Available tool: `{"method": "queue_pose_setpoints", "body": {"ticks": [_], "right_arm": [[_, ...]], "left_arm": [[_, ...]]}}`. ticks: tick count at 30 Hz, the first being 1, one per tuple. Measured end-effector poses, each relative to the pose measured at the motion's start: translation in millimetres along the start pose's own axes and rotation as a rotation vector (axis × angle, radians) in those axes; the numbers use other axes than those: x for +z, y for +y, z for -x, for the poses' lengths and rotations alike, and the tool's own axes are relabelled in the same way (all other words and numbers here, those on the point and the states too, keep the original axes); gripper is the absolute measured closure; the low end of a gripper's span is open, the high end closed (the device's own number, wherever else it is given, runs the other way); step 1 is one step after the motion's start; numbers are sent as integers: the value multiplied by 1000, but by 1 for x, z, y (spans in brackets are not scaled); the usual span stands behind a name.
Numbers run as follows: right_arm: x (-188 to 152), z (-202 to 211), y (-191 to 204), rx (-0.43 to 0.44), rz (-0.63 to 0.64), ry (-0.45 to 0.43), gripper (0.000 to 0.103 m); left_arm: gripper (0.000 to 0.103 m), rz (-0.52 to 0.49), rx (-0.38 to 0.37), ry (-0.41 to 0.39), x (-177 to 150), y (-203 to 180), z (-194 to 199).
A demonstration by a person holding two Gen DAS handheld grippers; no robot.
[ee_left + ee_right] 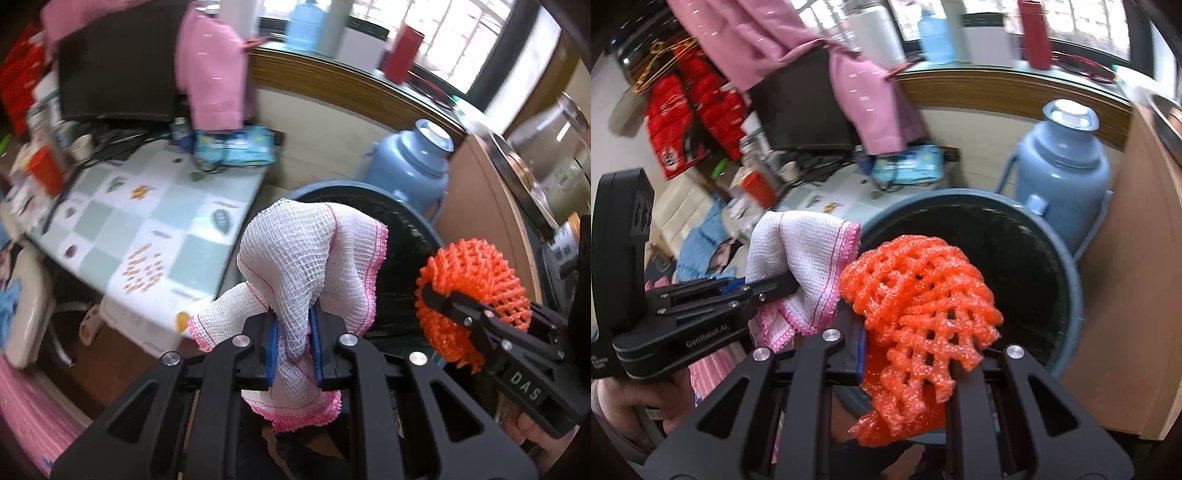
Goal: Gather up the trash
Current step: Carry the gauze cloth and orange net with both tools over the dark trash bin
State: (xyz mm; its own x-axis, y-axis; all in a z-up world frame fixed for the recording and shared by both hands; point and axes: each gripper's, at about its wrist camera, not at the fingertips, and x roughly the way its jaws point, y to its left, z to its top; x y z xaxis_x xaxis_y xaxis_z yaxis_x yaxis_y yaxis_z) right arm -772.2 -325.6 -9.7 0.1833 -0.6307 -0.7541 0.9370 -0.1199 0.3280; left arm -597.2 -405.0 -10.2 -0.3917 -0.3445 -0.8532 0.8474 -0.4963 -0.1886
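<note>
The left gripper [295, 350] is clamping a white mesh cloth [306, 266] and the right gripper [905, 354] an orange foam net [919, 295], both hovering at the blue bin [1067, 280]'s near rim; they should be reaching over the opening before releasing.

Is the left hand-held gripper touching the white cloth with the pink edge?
Touching. In the left wrist view, the left hand-held gripper has its blue pads pressed against both sides of the white cloth.

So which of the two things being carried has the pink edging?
The white mesh cloth, clamped in the left gripper. The other piece, in the right gripper, is an orange foam net with no trim.
</note>
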Motion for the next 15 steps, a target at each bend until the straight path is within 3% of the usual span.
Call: {"method": "queue_pose_setpoints", "body": {"ticks": [7,15], "right_arm": [[1,5,-23,-69,-74,-11,86],[4,2,-34,-105,-118,-3,85]], "left_arm": [[88,-74,-86,33,18,-24,-21],[88,-119,-132,64,30,-38,-38]]}}
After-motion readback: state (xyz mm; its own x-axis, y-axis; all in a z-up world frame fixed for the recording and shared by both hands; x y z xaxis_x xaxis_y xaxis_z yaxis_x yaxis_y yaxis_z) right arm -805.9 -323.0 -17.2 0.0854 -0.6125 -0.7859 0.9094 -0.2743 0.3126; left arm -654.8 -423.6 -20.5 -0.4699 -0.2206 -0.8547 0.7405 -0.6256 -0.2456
